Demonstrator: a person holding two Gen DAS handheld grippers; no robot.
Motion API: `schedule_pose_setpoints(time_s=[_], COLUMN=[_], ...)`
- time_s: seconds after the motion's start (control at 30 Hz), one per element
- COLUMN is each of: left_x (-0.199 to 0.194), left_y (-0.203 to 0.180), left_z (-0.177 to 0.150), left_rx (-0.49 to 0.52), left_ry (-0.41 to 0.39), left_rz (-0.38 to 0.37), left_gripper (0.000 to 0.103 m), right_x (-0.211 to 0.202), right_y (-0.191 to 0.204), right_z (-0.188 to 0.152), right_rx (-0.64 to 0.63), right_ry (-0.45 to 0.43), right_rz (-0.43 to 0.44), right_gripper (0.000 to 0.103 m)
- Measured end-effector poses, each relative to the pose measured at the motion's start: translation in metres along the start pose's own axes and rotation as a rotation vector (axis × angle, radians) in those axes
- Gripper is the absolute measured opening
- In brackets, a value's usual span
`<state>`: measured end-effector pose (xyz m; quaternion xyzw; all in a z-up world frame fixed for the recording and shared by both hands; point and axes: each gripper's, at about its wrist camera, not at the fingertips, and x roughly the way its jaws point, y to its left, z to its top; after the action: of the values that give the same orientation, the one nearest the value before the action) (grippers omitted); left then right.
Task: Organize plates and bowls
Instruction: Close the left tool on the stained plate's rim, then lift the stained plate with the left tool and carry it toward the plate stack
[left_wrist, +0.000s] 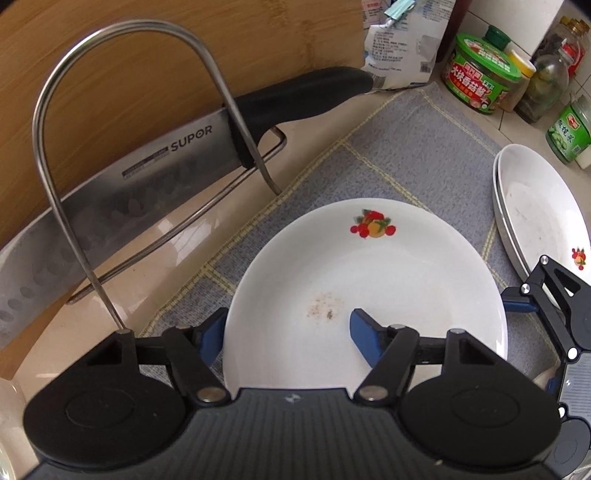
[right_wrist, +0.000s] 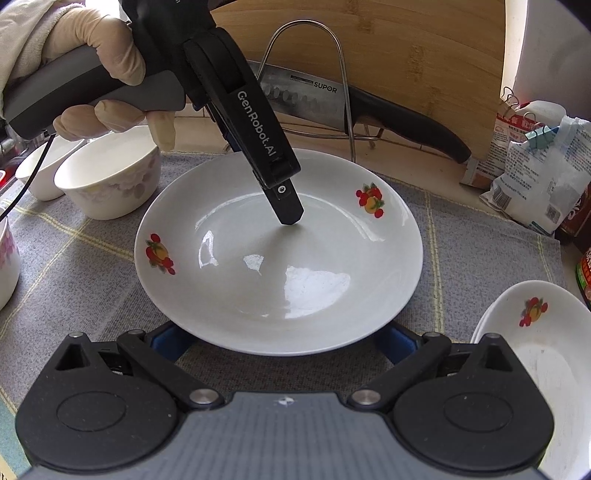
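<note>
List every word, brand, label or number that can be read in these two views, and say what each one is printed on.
"SUPOR": on the blade of the knife, readable in both views.
"GenRobot.AI": on the side of the left gripper, seen from the right wrist.
Chinese characters on the green-lidded jar: too small for me to read reliably.
Print on the white bag, the small green-labelled bottle and the packets: too small or blurred.
</note>
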<state>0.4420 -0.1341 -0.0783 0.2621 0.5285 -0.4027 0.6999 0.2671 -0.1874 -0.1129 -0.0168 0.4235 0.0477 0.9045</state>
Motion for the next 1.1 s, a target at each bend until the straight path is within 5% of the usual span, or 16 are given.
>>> schedule_pose_setpoints(time_s=[1.1], left_x=[0.015], left_y=[-0.01], left_z=[0.031], left_rx=[0.065], left_ry=[0.159], left_rz=[0.001], left_gripper=[0.069], right_x=[0.001], right_y=[-0.002], right_z=[0.001], right_rx=[-0.031], right_ry=[-0.006], right_rz=[0.027], right_gripper=[0.103])
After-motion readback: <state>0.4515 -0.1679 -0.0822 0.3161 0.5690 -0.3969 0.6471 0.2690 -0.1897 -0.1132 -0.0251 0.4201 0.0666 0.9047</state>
